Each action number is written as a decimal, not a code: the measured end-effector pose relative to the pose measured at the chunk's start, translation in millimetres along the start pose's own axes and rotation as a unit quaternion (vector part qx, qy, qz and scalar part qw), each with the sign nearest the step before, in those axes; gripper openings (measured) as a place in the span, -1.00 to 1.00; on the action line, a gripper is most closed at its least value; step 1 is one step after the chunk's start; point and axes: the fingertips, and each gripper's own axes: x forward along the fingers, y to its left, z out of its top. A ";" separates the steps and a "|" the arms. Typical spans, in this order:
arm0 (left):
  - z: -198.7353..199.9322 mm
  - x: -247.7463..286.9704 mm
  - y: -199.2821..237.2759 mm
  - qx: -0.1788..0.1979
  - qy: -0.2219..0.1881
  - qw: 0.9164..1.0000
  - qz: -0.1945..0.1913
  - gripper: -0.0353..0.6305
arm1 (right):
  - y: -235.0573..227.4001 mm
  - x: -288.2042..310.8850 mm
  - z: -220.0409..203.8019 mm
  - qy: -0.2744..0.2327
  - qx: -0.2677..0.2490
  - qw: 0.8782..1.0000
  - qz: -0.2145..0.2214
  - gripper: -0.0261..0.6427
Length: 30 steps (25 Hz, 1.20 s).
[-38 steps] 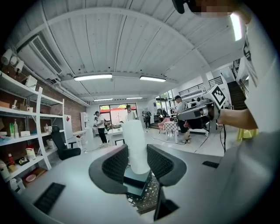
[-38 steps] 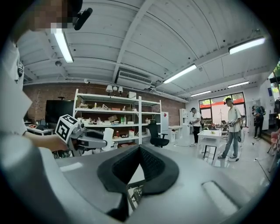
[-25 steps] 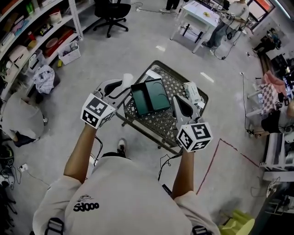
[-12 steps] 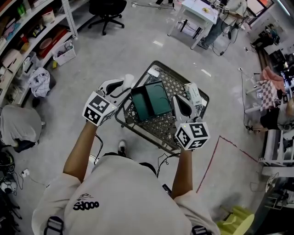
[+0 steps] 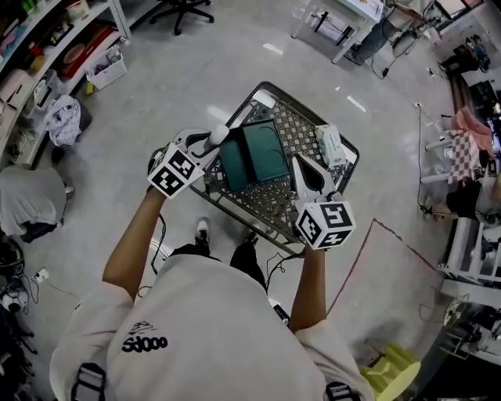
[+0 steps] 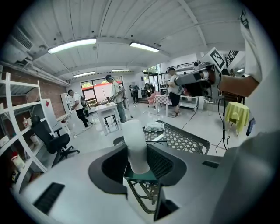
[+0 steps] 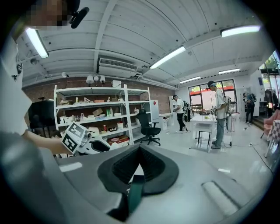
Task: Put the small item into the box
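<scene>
A dark green box (image 5: 252, 155) lies open on the metal mesh table (image 5: 275, 205). My left gripper (image 5: 210, 142) hovers at the box's left edge, shut on a small white cylinder (image 5: 218, 134). In the left gripper view that cylinder (image 6: 135, 146) stands upright between the jaws of the left gripper (image 6: 139, 165), with the green box (image 6: 142, 177) just below. My right gripper (image 5: 306, 174) is at the box's right side. In the right gripper view the right gripper (image 7: 136, 174) is shut on a thin green edge of the box (image 7: 134, 194).
A white packet (image 5: 330, 144) lies at the table's far right. Shelves (image 5: 47, 47) line the left wall, with a grey bundle (image 5: 31, 196) on the floor below. A white table (image 5: 344, 16) stands beyond. Red tape (image 5: 368, 258) marks the floor at the right.
My left gripper has moved right and forward with the white cylinder, closer to the box's left edge. The right gripper has kept its hold at the box's right side.
</scene>
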 end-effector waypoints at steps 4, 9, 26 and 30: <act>-10.9 28.4 -7.9 -0.004 0.038 0.999 0.007 -0.48 | -12.6 1.4 -18.5 0.015 0.001 1.000 0.023 -0.89; -24.3 55.6 -20.6 -0.013 0.070 0.997 0.004 -0.47 | -22.3 2.8 -40.5 0.043 0.006 0.998 0.053 -0.90; -125.4 149.7 -90.1 -0.015 0.214 0.974 -0.077 -0.47 | -67.6 9.2 -95.8 0.108 0.051 0.991 0.066 -0.89; -138.9 163.8 -109.8 0.000 0.235 0.966 -0.105 -0.47 | -73.7 9.9 -107.9 0.118 0.070 0.989 0.061 -0.89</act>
